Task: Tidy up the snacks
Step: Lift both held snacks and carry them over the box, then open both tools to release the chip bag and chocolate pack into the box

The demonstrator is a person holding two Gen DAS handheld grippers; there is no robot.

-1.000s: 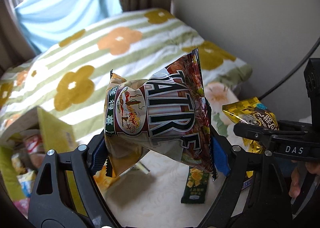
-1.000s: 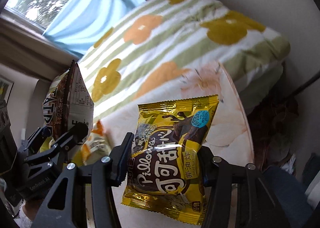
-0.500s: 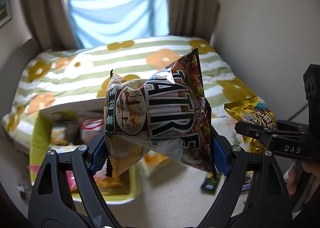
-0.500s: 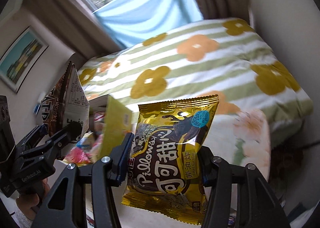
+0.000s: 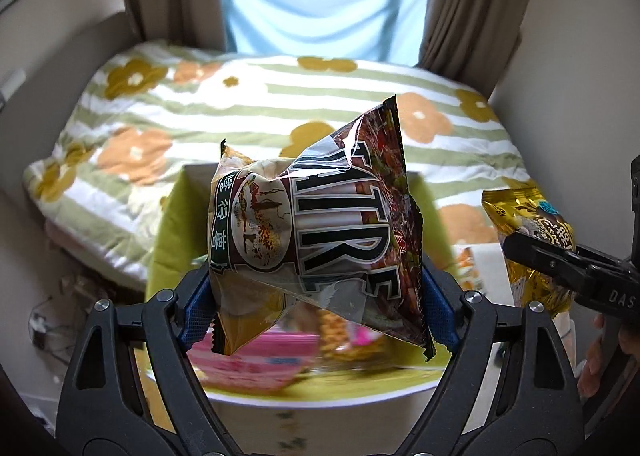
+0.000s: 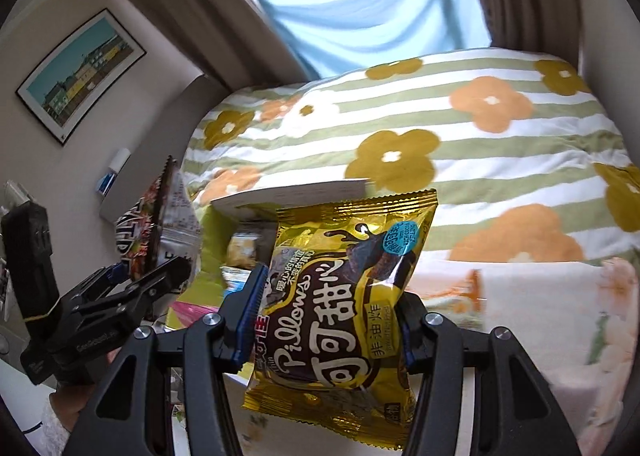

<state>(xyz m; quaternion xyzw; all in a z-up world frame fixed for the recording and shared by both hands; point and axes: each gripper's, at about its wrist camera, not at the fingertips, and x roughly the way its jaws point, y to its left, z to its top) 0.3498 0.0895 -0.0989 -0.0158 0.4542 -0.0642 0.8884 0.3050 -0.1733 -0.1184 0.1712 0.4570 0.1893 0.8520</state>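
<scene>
While both bags hung in the air, the left gripper (image 5: 316, 312) was clamped wide on a brown chip bag (image 5: 316, 240), blue pads pressing its lower sides. The right gripper (image 6: 328, 332) was closed narrower on a gold snack packet (image 6: 340, 308), pads on both side edges near the bottom half. A green box (image 5: 176, 224) sat just below and ahead of the left gripper, open, with pink and other wrappers blurred inside; from the right gripper it lay ahead and to the left. A bed with a flowered blanket (image 6: 460, 136) was beyond both.

Judgement: both bags look light, air-puffed, crinkly and slick foil. The chip bag had dented in at the pads, so it's soft and contents likely brittle; hard squeeze could crush chips or pop the seal. Best hold is across the sides or on a flat crimped seam, not the puffed middle. The gold packet looked flatter and firmer, held squarely. Likely next: drop both into the box.
</scene>
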